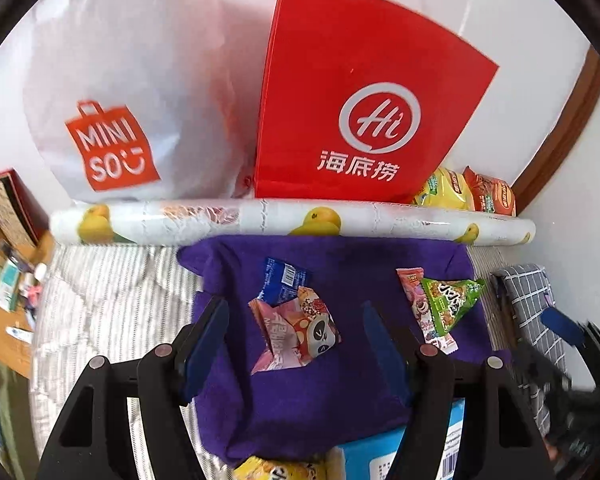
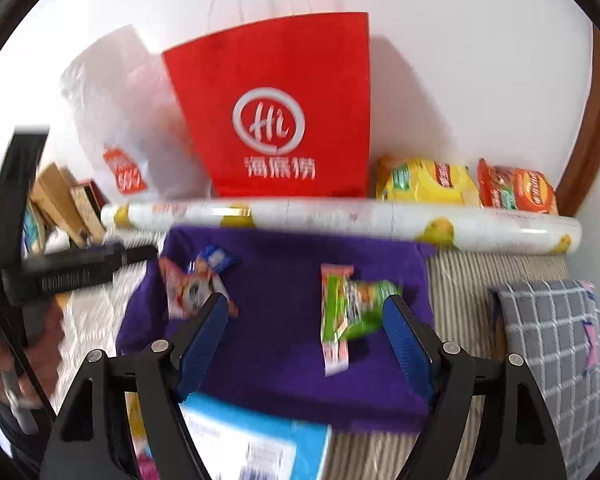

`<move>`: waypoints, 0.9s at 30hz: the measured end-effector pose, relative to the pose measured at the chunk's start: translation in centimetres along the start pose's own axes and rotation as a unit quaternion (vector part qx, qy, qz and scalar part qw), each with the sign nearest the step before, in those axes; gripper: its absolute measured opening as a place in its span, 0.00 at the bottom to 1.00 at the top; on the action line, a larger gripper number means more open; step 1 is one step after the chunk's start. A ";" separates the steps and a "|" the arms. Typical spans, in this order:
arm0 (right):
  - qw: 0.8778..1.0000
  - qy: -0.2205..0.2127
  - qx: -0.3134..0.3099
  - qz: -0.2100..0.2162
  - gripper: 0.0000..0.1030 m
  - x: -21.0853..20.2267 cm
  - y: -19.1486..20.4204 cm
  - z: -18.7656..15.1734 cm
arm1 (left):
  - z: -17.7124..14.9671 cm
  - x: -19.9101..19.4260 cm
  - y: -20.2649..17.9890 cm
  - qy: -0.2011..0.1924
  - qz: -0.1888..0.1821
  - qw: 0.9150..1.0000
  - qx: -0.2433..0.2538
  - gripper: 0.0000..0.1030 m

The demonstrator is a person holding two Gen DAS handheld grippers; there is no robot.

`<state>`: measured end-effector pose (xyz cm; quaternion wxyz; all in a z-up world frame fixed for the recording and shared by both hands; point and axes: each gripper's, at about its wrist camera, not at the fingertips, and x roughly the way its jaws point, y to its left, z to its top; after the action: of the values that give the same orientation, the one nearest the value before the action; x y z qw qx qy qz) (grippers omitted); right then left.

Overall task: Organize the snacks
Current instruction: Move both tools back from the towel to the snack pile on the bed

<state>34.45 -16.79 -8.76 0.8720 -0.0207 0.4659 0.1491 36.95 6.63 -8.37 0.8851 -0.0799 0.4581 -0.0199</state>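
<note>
So both the left gripper and the right gripper are wide open and hold nothing, and the snacks are not sorted yet, with the pink snack pack and the green snack pack lying loose on the purple cloth in the middle of the frame.

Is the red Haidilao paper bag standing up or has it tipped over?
Standing upright: the red Haidilao bag has its logo upright, its string handles rising above the open top, and its base behind the fruit-print roll.
</note>
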 end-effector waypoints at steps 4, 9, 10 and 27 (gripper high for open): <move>1.000 -0.001 0.009 -0.011 0.77 -3.2 0.5 -3.3 | -0.3 -1.7 -1.0 -0.008 -0.012 1.000 0.003 0.66; 1.000 0.010 0.016 -0.005 0.77 -6.3 1.8 -8.1 | -1.7 -4.7 -3.0 -0.034 -0.033 0.998 0.031 0.66; 1.000 0.014 0.007 -0.006 0.77 -6.8 2.3 -9.3 | -2.4 -5.5 -3.0 -0.040 -0.039 0.998 0.034 0.66; 0.997 0.064 -0.007 0.052 0.68 -3.9 6.2 -20.9 | -17.0 -10.4 8.3 -0.005 0.024 1.000 -0.017 0.66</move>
<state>13.83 -15.45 -16.71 0.8313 -0.0121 0.5199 0.1963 16.80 13.82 -10.94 0.8862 -0.0835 0.4556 0.0097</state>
